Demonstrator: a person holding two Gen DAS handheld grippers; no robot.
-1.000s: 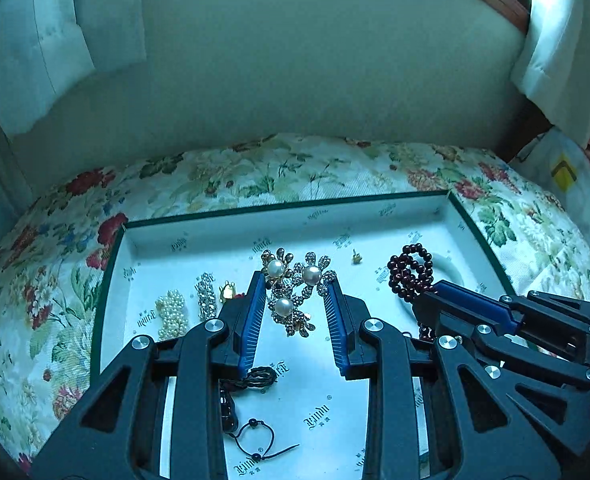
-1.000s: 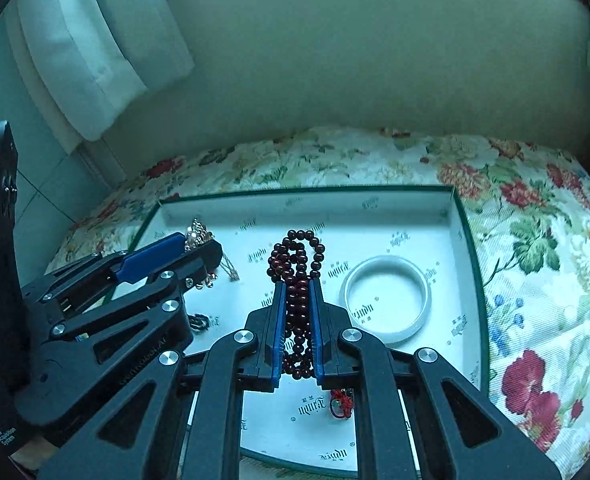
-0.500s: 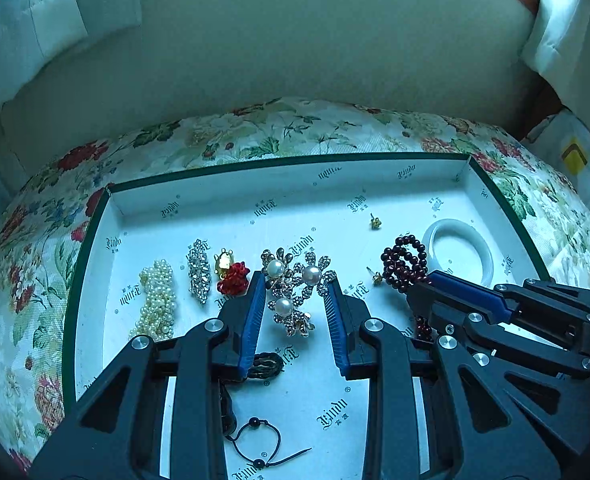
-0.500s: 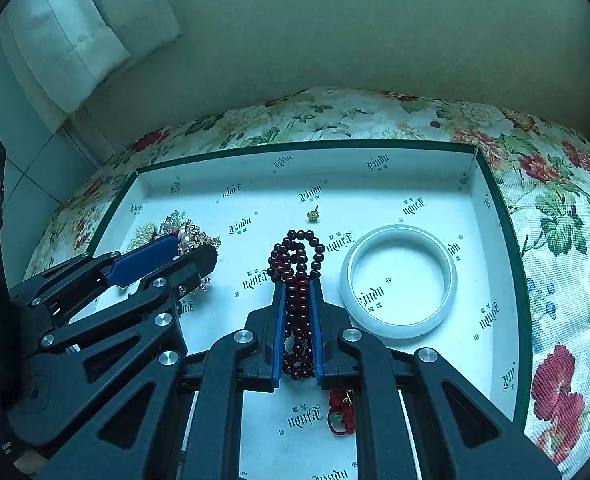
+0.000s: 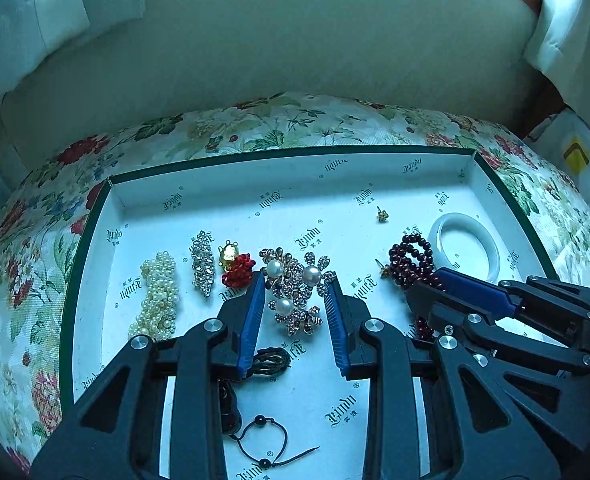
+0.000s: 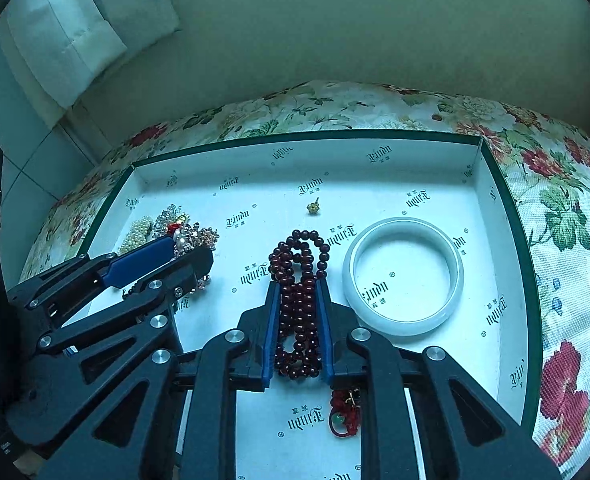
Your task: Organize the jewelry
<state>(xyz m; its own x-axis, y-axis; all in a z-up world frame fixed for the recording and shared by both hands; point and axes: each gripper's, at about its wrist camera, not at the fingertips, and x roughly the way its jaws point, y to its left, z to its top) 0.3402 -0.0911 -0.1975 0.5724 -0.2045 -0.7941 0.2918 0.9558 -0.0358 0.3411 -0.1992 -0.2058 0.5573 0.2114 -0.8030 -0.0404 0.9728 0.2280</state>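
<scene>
My right tongs (image 6: 298, 320) clench the looped dark-red bead bracelet (image 6: 299, 280) lying in the white tray (image 6: 495, 240) beside a pale bangle (image 6: 403, 276), while my left tongs (image 5: 295, 316) stand released around the pearl-and-rhinestone brooch (image 5: 295, 292).

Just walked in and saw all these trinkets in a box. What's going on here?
Someone is sorting jewelry in a white box with two hand-held tongs. The right tongs are shut on a dark red bead string beside a white bangle. The left tongs are open around a pearl brooch cluster, not gripping it.
</scene>
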